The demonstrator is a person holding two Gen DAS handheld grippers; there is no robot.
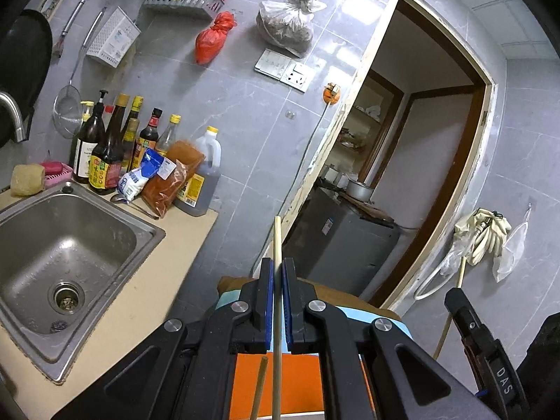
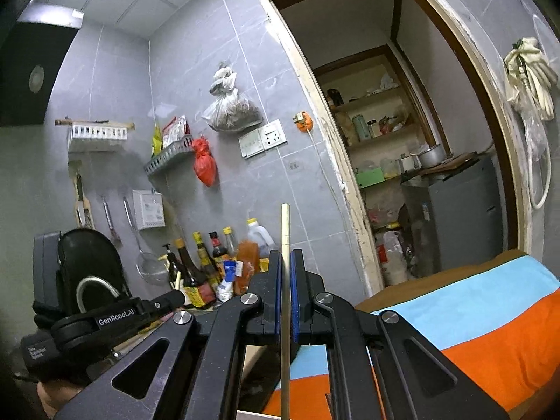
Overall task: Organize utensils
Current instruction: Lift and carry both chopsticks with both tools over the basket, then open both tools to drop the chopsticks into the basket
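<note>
My left gripper (image 1: 278, 266) is shut on a pale wooden chopstick (image 1: 277, 241) that sticks up past its blue pads, held in the air beside the counter. A second, darker chopstick (image 1: 259, 385) lies below it over the striped cloth. My right gripper (image 2: 287, 257) is shut on another pale chopstick (image 2: 285, 227), also raised. The left gripper body (image 2: 105, 318) shows at the lower left of the right wrist view; the right gripper's body (image 1: 479, 343) shows at the lower right of the left wrist view.
A steel sink (image 1: 21, 245) is set in the beige counter (image 1: 182, 238). Sauce bottles (image 1: 112, 147) and packets stand at the wall. A white utensil holder (image 1: 112, 36) and strainer (image 1: 66, 108) hang above. A striped cloth (image 2: 472, 322) lies near the doorway (image 1: 420, 140).
</note>
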